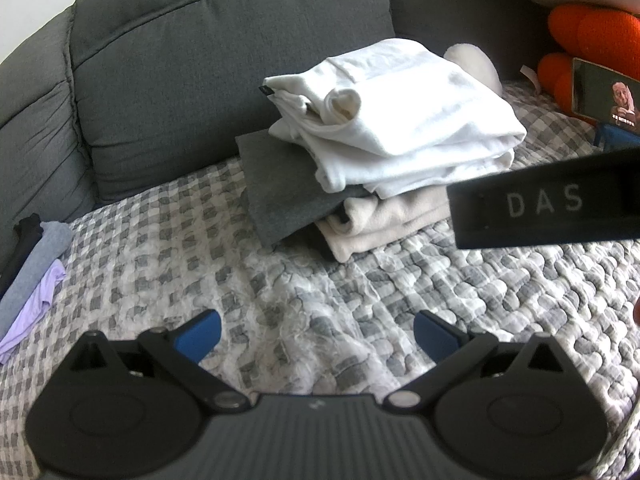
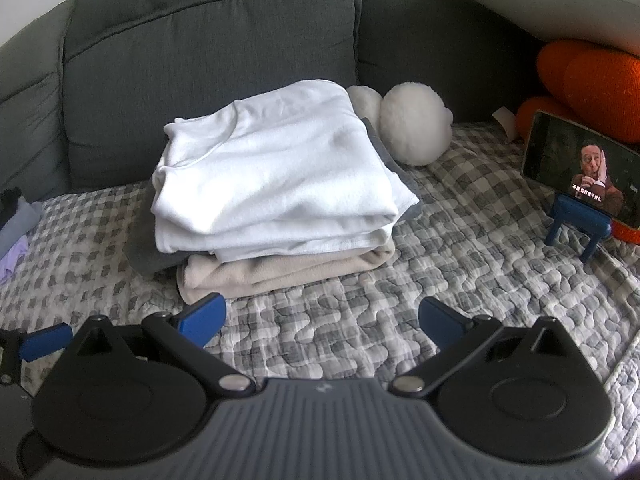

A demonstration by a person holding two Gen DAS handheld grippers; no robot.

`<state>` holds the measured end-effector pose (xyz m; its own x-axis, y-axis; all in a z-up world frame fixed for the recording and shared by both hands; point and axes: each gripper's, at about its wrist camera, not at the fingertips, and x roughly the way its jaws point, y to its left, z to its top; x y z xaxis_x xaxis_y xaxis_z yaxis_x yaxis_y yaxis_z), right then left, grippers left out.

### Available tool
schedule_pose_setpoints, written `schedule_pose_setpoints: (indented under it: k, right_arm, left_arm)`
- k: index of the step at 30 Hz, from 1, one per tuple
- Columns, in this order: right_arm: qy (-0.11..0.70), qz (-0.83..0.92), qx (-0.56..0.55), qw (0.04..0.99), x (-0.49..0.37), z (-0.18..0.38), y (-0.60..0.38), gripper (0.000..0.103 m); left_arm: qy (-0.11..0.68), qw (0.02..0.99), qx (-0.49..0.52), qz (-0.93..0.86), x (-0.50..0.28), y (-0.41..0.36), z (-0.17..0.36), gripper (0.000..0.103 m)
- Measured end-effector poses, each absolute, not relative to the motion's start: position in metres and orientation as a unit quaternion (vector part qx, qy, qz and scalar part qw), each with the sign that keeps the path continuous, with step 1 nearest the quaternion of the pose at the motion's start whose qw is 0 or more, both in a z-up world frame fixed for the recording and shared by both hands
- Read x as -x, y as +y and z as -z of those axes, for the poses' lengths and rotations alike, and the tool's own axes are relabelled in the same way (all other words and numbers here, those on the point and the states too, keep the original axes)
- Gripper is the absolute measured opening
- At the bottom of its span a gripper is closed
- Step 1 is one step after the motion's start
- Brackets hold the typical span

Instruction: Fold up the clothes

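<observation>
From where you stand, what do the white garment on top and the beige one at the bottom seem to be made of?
White garment: probably cotton knit, matte, with soft rounded folds. Beige garment: looks like fleece, with a fuzzy, thicker surface. Neither can be confirmed by sight alone.

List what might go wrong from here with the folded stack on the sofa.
1. The white garment sits skewed on the grey and beige layers; a nudge from the open right gripper may topple it.
2. Its loose cuff may unroll.
3. The propped phone could be knocked over.
</observation>
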<state>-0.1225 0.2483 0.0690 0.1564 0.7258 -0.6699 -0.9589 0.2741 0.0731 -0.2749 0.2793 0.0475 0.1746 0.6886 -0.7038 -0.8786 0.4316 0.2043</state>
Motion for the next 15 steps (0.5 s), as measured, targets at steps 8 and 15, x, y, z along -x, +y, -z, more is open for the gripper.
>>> schedule_pose_setpoints:
  k: [8,15]
  right_arm:
    - [0.308,-0.571,0.190,0.737,0.1223,-0.0691,0.2498,0.103]
    - [0.309,-0.571,0.191,0.736,0.1225,-0.0687,0.2503,0.103]
  left_arm:
    - [0.380,0.756,0.125,-0.518,0.2749,0.2799,-0.0471,0.102]
    - [0.380,0.756,0.125,-0.518,0.2746,0.2802,-0.0470,0.102]
